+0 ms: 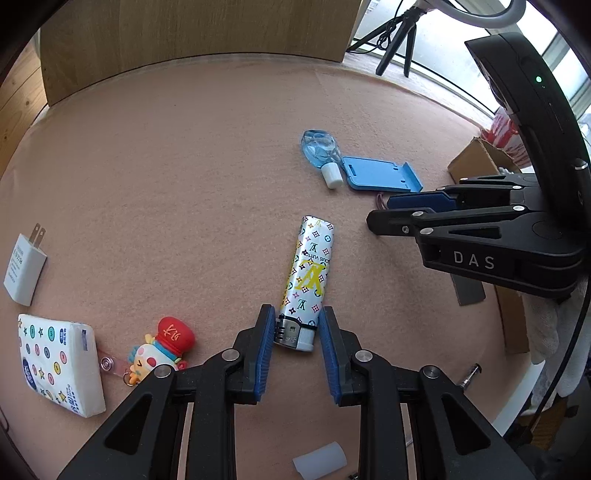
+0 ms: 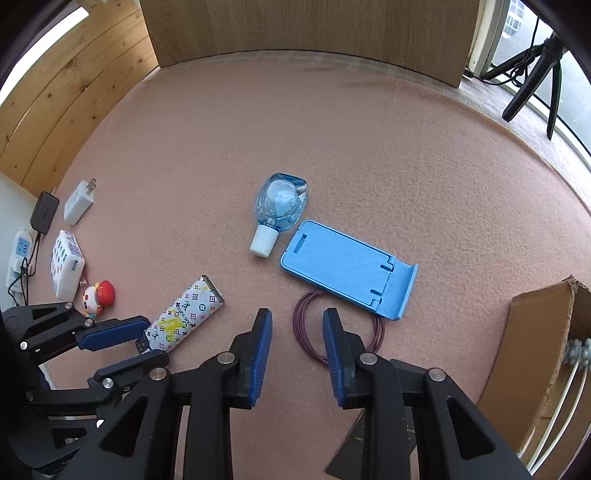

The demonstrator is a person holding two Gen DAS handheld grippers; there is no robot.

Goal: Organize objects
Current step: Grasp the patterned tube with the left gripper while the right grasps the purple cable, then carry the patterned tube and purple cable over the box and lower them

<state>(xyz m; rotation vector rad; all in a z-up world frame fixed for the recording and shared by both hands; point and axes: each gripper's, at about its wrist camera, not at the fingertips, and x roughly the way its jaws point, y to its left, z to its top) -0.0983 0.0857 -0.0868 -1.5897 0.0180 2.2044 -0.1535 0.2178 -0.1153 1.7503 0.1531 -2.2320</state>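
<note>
A large patterned lighter [image 1: 308, 280] lies on the pink mat, its metal head between the blue pads of my left gripper [image 1: 297, 319]. The jaws stand open around the head, with small gaps on both sides. It also shows in the right wrist view [image 2: 184, 314], with the left gripper [image 2: 142, 339] around its near end. My right gripper [image 2: 297, 321] is open and empty, low over a purple wire coil [image 2: 306, 325]. A blue glass bottle [image 2: 280, 206] with a white cap and a blue phone stand [image 2: 347, 267] lie just beyond it.
At the left lie a white charger [image 1: 24, 266], a tissue pack [image 1: 59, 363] and a red-hatted figure keychain [image 1: 162, 349]. A cardboard box [image 2: 532, 354] stands at the right. A wooden board [image 2: 306, 29] bounds the far edge. A power strip [image 2: 20, 258] sits far left.
</note>
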